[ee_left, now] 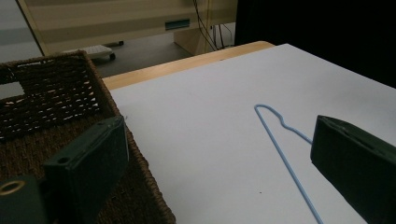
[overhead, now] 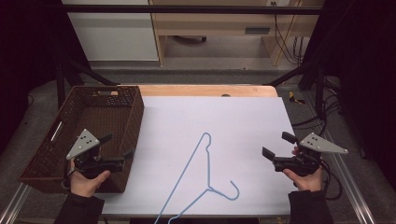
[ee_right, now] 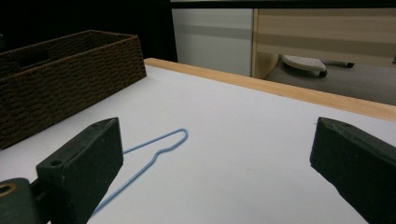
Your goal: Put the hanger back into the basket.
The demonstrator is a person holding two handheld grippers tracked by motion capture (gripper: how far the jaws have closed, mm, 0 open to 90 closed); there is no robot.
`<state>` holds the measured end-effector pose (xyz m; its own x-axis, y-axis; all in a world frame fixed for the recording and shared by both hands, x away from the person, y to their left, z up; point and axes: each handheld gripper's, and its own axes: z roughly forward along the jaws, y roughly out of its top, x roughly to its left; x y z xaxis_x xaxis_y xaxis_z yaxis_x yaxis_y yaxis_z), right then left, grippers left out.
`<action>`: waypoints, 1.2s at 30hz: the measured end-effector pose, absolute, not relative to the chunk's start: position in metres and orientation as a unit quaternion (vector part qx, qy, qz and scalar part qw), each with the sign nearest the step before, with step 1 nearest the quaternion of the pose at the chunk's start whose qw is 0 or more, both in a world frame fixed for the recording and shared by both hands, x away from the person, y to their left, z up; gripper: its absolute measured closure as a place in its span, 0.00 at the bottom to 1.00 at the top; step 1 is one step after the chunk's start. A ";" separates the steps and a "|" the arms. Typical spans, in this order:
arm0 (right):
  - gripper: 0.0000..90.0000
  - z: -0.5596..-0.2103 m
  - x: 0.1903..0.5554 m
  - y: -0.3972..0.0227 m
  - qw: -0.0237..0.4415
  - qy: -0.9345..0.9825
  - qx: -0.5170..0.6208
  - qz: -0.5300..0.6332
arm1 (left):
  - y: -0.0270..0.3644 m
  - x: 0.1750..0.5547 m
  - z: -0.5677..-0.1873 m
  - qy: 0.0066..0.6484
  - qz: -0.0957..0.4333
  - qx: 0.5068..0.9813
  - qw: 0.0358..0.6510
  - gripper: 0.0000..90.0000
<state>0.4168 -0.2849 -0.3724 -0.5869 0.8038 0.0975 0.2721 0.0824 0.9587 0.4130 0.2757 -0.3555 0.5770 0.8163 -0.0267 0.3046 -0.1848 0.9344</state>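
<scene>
A light-blue wire hanger [overhead: 205, 179] lies flat on the white sheet that covers the tabletop [overhead: 243, 116], between the two hands, which suggests it has been laid out there to be picked up, perhaps for the brown woven basket [overhead: 44, 161] that stands at the left edge of the tabletop. The left tongs [overhead: 119, 148] hang over the basket's near right corner with their jaws wide apart and nothing between them; in the left gripper view one jaw sits above the basket wall and the hanger's long wire [ee_left: 285, 158] runs past the other jaw. The right tongs [overhead: 276, 144] hover near the right edge of the sheet, also spread wide and holding nothing, aimed leftward at the hanger. The hanger is well apart from both: its narrow looped end [ee_right: 175, 136] points toward the far side of the tabletop, its hook [overhead: 233, 189] curls toward the right tongs near the front edge, and one arm runs off the near edge of the sheet. Neither tongs touch it.
</scene>
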 end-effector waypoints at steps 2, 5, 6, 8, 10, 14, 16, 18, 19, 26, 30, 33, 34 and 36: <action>0.03 -0.373 0.417 -0.285 0.240 0.696 0.386 0.555 | 0.274 0.413 -0.356 0.385 0.250 0.729 0.508 0.04; 0.03 -0.372 0.417 -0.285 0.242 0.697 0.385 0.555 | 0.272 0.413 -0.355 0.383 0.249 0.732 0.506 0.04; 0.03 -0.372 0.417 -0.285 0.241 0.697 0.385 0.555 | 0.271 0.412 -0.355 0.382 0.248 0.733 0.505 0.04; 0.03 -0.372 0.417 -0.285 0.242 0.697 0.385 0.555 | 0.268 0.411 -0.355 0.381 0.246 0.732 0.508 0.04; 0.03 -0.372 0.417 -0.284 0.242 0.697 0.386 0.554 | 0.266 0.410 -0.355 0.380 0.246 0.734 0.507 0.04; 0.03 -0.372 0.417 -0.282 0.241 0.701 0.384 0.550 | 0.259 0.409 -0.354 0.374 0.241 0.742 0.502 0.05; 0.03 -0.372 0.417 -0.281 0.243 0.700 0.385 0.550 | 0.252 0.408 -0.355 0.369 0.237 0.747 0.499 0.05; 0.03 -0.372 0.417 -0.280 0.241 0.702 0.385 0.548 | 0.243 0.406 -0.356 0.361 0.231 0.755 0.495 0.05; 0.03 -0.371 0.416 -0.280 0.242 0.703 0.384 0.547 | 0.240 0.406 -0.357 0.358 0.230 0.759 0.493 0.05; 0.03 -0.371 0.416 -0.280 0.243 0.703 0.383 0.548 | 0.216 0.402 -0.362 0.342 0.210 0.780 0.480 0.06; 0.03 -0.371 0.416 -0.278 0.241 0.706 0.383 0.545 | 0.202 0.399 -0.366 0.330 0.200 0.793 0.471 0.07; 0.03 -0.372 0.417 -0.278 0.241 0.706 0.384 0.544 | 0.196 0.398 -0.368 0.326 0.194 0.799 0.467 0.07; 0.03 -0.372 0.417 -0.277 0.241 0.707 0.383 0.544 | 0.191 0.398 -0.371 0.322 0.186 0.805 0.463 0.08; 0.03 -0.372 0.417 -0.277 0.240 0.707 0.383 0.544 | 0.187 0.398 -0.373 0.321 0.183 0.808 0.459 0.08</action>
